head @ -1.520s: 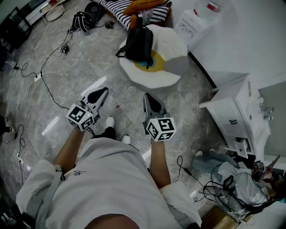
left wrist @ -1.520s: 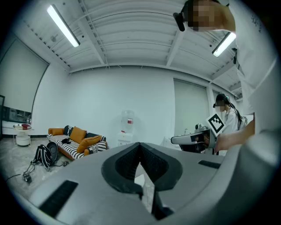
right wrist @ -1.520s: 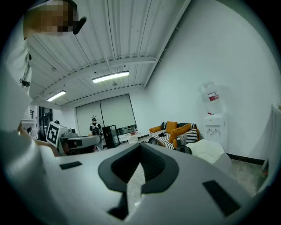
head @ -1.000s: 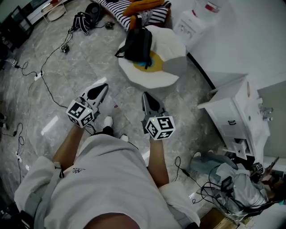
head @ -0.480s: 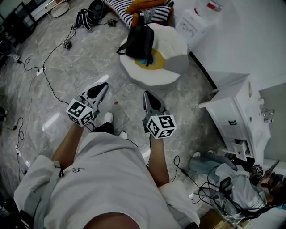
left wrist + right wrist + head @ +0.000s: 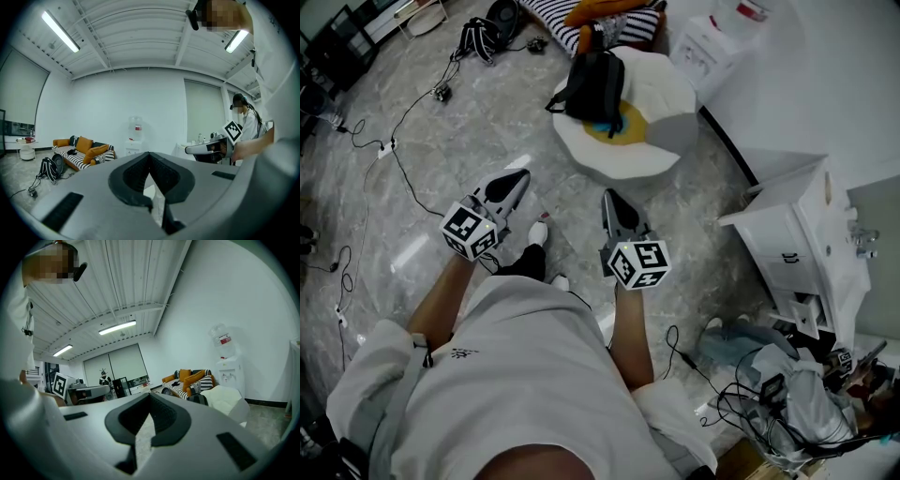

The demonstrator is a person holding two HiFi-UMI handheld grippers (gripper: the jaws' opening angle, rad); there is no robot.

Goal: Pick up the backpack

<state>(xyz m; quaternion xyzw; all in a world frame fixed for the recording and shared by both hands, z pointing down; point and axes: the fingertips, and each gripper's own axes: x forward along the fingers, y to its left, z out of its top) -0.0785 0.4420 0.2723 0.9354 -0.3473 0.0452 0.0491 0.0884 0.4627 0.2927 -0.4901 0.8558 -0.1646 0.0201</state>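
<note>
Grippers both clenched, jaws together, nothing between: left gripper (image 6: 521,175), right gripper (image 6: 607,195), side by side, pointing forward near level. Black fabric backpack (image 6: 592,84) sits at left edge of white round floor cushion with yellow centre (image 6: 661,112), well apart from both, ahead. Long axis runs away from person, roughly along pointing line. Backpack almost dead ahead of right gripper, so right judged nearer; left would need to angle across rightward.

One black backpack (image 6: 593,82) on one white egg-shaped cushion (image 6: 661,131). Two grippers: left gripper (image 6: 517,178), right gripper (image 6: 608,196). One water dispenser (image 6: 709,49), one striped sofa (image 6: 551,13), one white cabinet (image 6: 787,234). One second black bag (image 6: 472,39) on the floor, one white power strip (image 6: 384,148). Two white shoes (image 6: 538,232).
</note>
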